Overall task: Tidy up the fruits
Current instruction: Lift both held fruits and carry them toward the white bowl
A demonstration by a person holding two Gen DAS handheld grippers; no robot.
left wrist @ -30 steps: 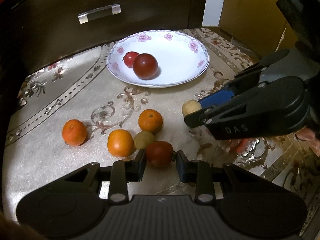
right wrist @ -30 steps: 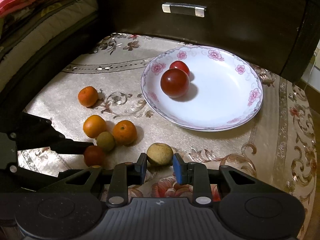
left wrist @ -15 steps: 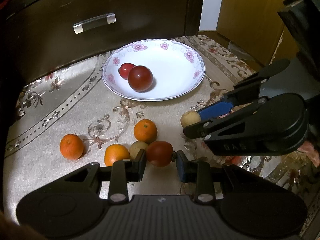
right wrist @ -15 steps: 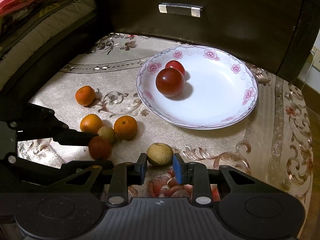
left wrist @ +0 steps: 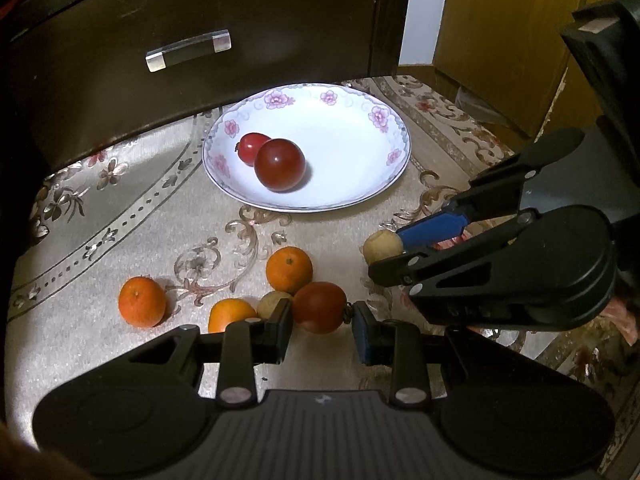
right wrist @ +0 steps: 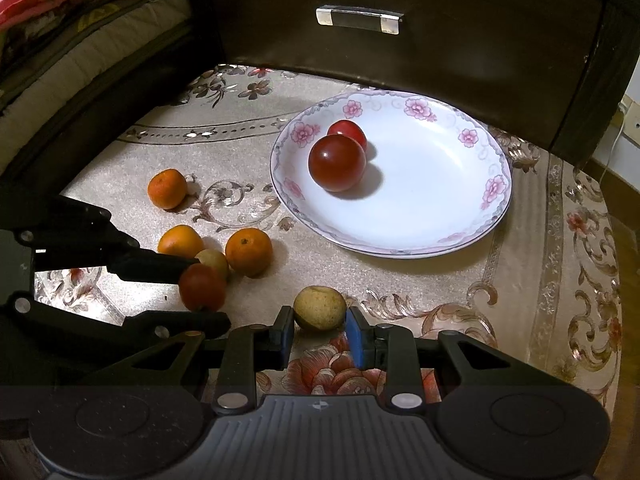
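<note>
Floral-clothed counter (left wrist: 100, 216) before a dark drawer: left gripper (left wrist: 320, 316) pinches a red tomato (left wrist: 319, 307), right gripper (right wrist: 319, 326) a tan fruit (right wrist: 319, 307), perhaps a longan; either could slip before reaching the plate (right wrist: 460, 236).

free: cloth (right wrist: 420, 280) before plate (right wrist: 496, 216) | blocked: oranges (right wrist: 248, 252) left

The right claw (right wrist: 320, 330) clamps a tan fruit (right wrist: 319, 307) over the patterned tabletop (right wrist: 420, 280). At left, the left claw (right wrist: 200, 292) grips a red fruit (right wrist: 202, 287). Two red fruits sit in the flowered plate (right wrist: 440, 216).
</note>
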